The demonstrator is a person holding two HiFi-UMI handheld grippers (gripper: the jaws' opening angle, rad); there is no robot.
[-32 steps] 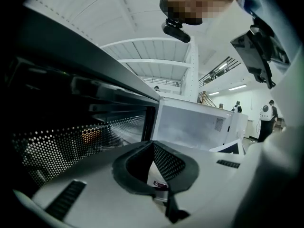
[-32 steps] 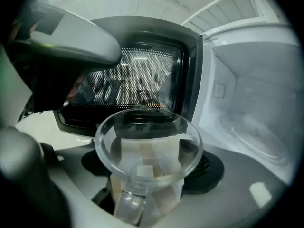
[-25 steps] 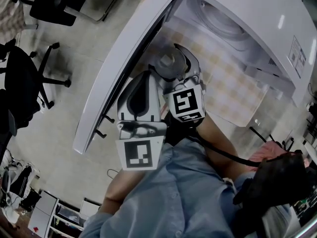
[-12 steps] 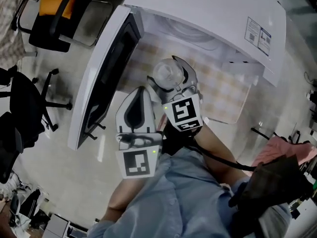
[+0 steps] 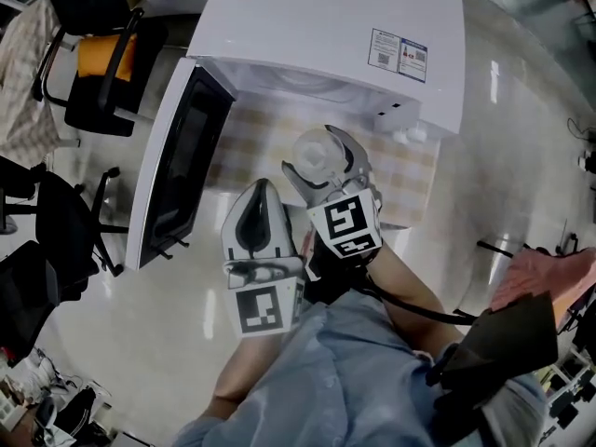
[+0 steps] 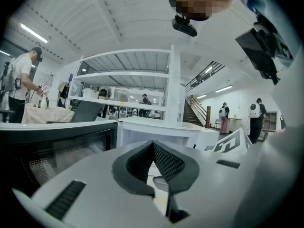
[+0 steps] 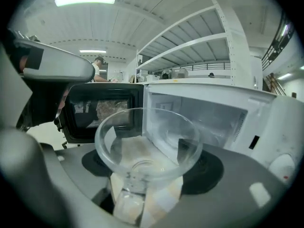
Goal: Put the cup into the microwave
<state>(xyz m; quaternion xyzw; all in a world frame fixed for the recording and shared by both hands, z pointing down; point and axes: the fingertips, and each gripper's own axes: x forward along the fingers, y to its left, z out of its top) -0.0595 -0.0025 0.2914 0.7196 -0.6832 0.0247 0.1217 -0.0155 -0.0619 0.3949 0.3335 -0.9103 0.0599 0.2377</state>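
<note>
**Cup held outside microwave, cavity straight ahead**

Microwave (image 5: pixel 326 26) open, door (image 5: pixel 172 175) swung wide at the head view's left. Clear cup (image 7: pixel 147 146) upright, just in front of the microwave's cavity mouth, not yet inside. Gripped wide across its bowl by right gripper (image 7: pixel 149 167), cavity dead ahead along the jaws. Left gripper (image 6: pixel 153 146) beside it, nearer the microwave door, jaws closed together, empty.

All three views (head's steeply downward) share the microwave (image 5: pixel 326 26).
</note>
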